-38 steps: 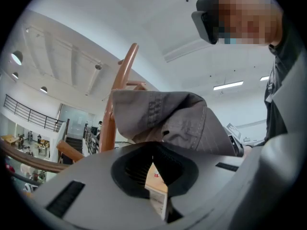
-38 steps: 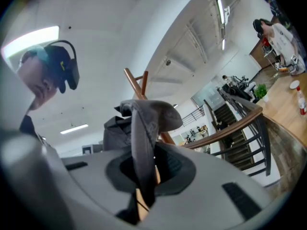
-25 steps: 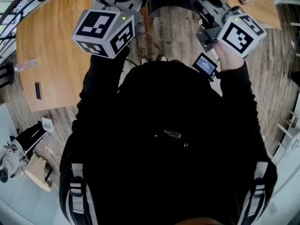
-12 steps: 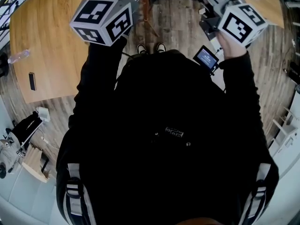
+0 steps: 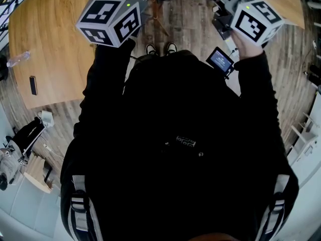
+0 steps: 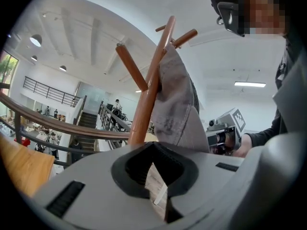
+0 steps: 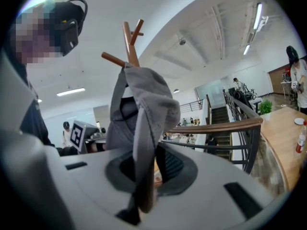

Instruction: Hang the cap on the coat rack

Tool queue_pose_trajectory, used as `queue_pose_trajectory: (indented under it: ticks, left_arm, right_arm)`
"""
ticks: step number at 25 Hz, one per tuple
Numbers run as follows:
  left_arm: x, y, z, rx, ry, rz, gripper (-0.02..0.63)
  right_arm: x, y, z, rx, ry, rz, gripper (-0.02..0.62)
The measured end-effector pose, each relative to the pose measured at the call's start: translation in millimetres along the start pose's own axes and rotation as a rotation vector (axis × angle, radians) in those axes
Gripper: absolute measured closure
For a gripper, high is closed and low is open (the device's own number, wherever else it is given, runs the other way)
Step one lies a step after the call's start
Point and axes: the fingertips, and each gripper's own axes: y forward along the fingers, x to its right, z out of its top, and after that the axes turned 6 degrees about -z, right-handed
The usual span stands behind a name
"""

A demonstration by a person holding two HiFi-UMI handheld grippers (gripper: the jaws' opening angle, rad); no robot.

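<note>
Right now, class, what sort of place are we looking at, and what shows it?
Probably an open upper floor of a large office or café: a curved railing beside a staircase, with a big wooden table on plank flooring.

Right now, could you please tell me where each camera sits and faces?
Left gripper view: on the left tool, looking up at coat rack and cap; sleeve shows.
Right gripper view: on the right tool, looking up at the gripped cap; jacket shows.
Head view: on the person's head, facing down at the floor; jacket, arms show.
Shared: both gripper views show rack and cap.
</note>
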Motion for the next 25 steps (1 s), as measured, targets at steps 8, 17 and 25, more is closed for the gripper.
queue_pose_trajectory:
  ticks: [8,17,25]
  left_arm:
    - [-9.9,-3.0,-51.1,-0.087,-0.035,0.033,0.604]
    - [-17.4,-17.1,-108.0,-0.179,-0.115,0.062,0.604]
    - [-6.7,-30.4,-127.7,-0.198,-0.136,0.04,0.603]
  right_arm:
    - [5.8,0.4,-20.8,-0.013,0.016,0.017,0.463]
    - [16.0,-9.9,-50.8,-0.06,0.068,-0.008,0.403]
    - [27.4,-23.0,-71.6,-0.118,0.09,-0.024,0.337]
